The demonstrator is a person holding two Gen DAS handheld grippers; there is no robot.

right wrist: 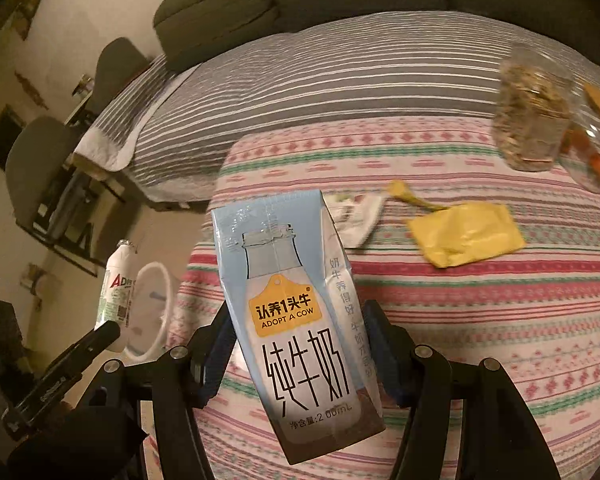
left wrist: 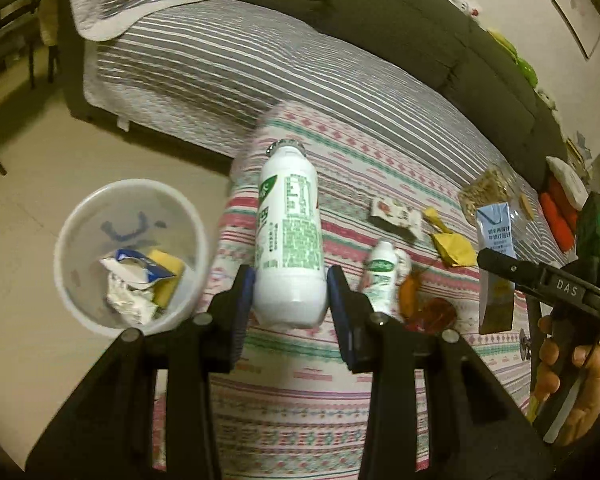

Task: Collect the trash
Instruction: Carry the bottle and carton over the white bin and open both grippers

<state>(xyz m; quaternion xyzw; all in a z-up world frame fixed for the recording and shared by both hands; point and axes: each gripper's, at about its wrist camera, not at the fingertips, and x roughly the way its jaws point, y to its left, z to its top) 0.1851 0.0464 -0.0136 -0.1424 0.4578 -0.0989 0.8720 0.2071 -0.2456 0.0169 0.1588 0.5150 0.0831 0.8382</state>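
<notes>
The left gripper [left wrist: 290, 300] is clamping the base of a smooth white plastic bottle [left wrist: 290, 236]; its foil-rimmed top is blurring. The right gripper [right wrist: 298, 360] is pinching a boxy blue milk carton [right wrist: 296, 320], whose bottom corner is covering part of the patterned cloth [right wrist: 500, 320]. A translucent round bin [left wrist: 80, 292] is standing on the floor left of the cloth, holding crumpled wrappers. A yellow packet [right wrist: 466, 234], a small bottle [left wrist: 382, 276] and a grain-filled jar [right wrist: 532, 120] are lying beyond.

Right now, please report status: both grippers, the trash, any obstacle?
Left gripper shut on white bottle. Right gripper shut on milk carton. Bin on floor beside table, path open.
</notes>
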